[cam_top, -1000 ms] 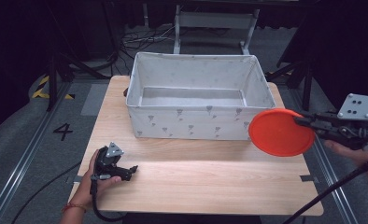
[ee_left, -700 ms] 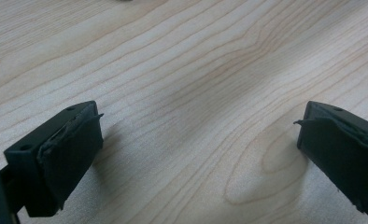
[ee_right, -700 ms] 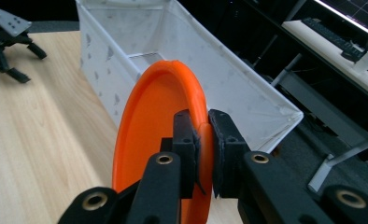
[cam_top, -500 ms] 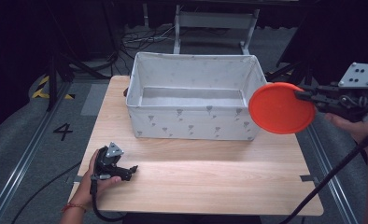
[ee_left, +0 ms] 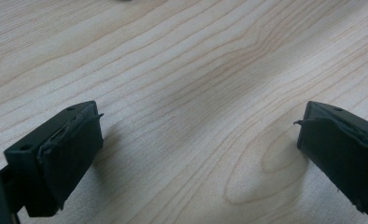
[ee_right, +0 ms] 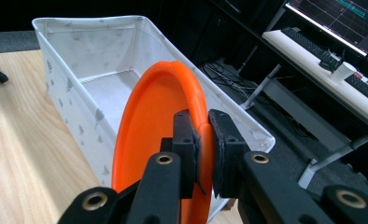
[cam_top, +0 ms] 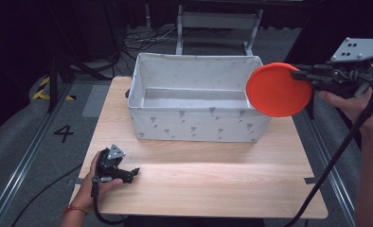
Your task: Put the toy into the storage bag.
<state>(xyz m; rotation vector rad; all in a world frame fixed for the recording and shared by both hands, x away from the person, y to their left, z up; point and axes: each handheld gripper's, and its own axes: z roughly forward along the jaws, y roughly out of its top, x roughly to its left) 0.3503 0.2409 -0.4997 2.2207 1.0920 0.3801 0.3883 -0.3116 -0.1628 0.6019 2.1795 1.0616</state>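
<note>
Comparing with a second earlier, the orange disc (cam_top: 279,90), clenched edgewise in the right claw (cam_top: 302,75), has been raised toward the fabric bin (cam_top: 199,127), suggesting imminent deposit, while the left claw (cam_top: 133,172) is observed open on the counter (cam_top: 213,184).

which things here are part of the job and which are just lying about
In the job:
- orange plate, clamped at its rim by the right hand-held gripper
- white fabric bin, beside the plate

Lying about:
- left hand-held gripper, open, resting on the wooden table
- keyboard on a side desk
</note>
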